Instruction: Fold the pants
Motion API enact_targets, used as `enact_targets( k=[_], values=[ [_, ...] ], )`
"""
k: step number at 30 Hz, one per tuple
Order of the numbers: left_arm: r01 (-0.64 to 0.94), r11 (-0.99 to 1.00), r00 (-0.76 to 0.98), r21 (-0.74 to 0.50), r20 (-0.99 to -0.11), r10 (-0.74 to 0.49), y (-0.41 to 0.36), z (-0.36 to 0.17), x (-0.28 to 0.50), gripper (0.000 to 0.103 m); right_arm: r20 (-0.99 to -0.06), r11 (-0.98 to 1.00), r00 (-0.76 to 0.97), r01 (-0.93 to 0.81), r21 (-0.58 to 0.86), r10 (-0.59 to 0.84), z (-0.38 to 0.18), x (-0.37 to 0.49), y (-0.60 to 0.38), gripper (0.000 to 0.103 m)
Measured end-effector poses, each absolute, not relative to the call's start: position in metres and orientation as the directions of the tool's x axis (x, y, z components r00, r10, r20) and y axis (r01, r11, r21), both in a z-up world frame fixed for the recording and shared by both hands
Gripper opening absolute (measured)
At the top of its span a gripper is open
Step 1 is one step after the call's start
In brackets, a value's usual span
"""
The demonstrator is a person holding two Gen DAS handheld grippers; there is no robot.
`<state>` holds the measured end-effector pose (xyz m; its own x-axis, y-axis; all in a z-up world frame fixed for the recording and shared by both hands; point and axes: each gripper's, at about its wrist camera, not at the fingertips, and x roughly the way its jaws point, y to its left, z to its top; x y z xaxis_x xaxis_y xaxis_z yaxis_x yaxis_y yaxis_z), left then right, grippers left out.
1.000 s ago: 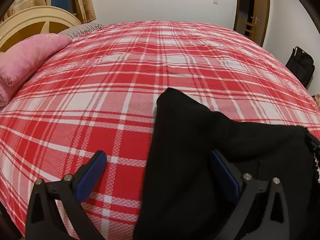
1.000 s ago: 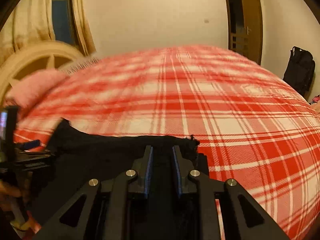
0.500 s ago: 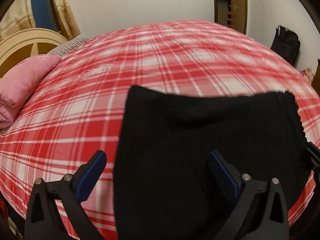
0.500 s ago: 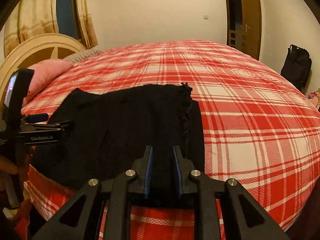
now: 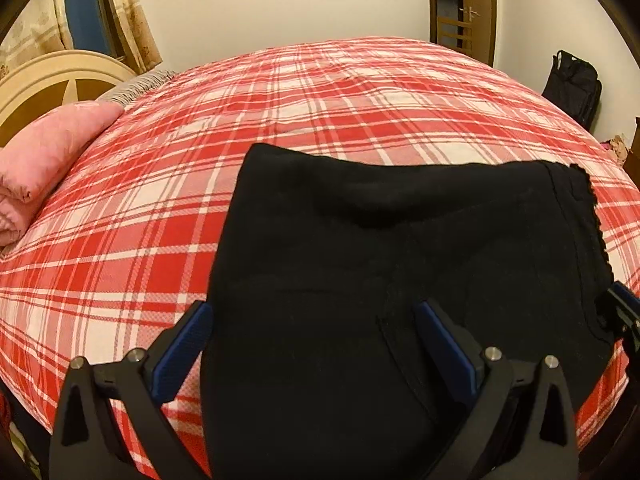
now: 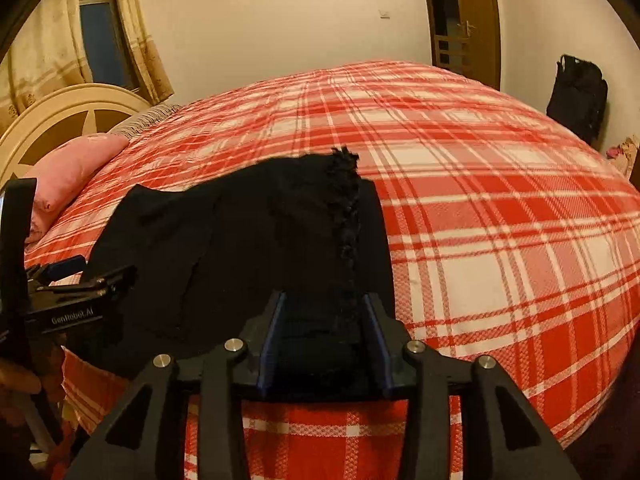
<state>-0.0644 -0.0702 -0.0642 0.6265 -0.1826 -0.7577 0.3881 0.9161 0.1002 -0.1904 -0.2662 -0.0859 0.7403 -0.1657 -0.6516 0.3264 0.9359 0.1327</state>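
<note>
Right claw (image 6: 324, 340) sits at the bottom centre of its frame with its jaws just parted: they have been opening, and black cloth lies between the blue pads (image 6: 272, 340) without being pinched. That cloth is the pants (image 6: 240, 240), and its frayed edge (image 6: 346, 216) runs straight away from this claw toward the middle of the frame, so the right end of the garment lies directly ahead of it.

Left claw (image 5: 312, 344) is spread wide at the bottom of its frame, straddling the left border of the pants (image 5: 400, 260); one pad (image 5: 184, 344) is over the plaid bed (image 5: 120, 240), the other over black cloth. Neither pad presses anything, as far as I can see.

From there the pants stretch across the frame to the right, long axis side to side, with a folded edge on the far side. The next fold likely turns on this: each claw is nearest its own end.

Beyond lie bare plaid and a pink pillow (image 5: 48, 152) at the upper left.
</note>
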Motion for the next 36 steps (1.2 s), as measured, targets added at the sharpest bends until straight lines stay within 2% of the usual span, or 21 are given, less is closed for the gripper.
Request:
enact_targets(
  k=[9,15,29,36],
  values=[
    [0.427,0.899,0.609,0.099,-0.767,-0.205,-0.073,-0.061,-0.071,0.103,-0.586,0.926,0.789,0.339,0.167,-0.183,-0.061,-0.203,-0.272,0.041],
    [0.423,0.901,0.61,0.098,-0.766,-0.203,-0.076,-0.063,-0.07,0.103,-0.583,0.906,0.795,0.356,0.231,-0.164,-0.062,-0.208,-0.286,0.041],
    [0.416,0.902,0.636,0.117,-0.746,-0.196,-0.085,-0.066,-0.069,0.103,-0.624,0.92,0.769,0.333,0.205,-0.139,-0.079,-0.197,-0.281,0.041],
    [0.432,0.894,0.63,0.122,-0.749,-0.203,-0.086,-0.064,-0.069,0.103,-0.598,0.919,0.789,0.328,0.218,-0.14,-0.066,-0.202,-0.286,0.041]
  ],
)
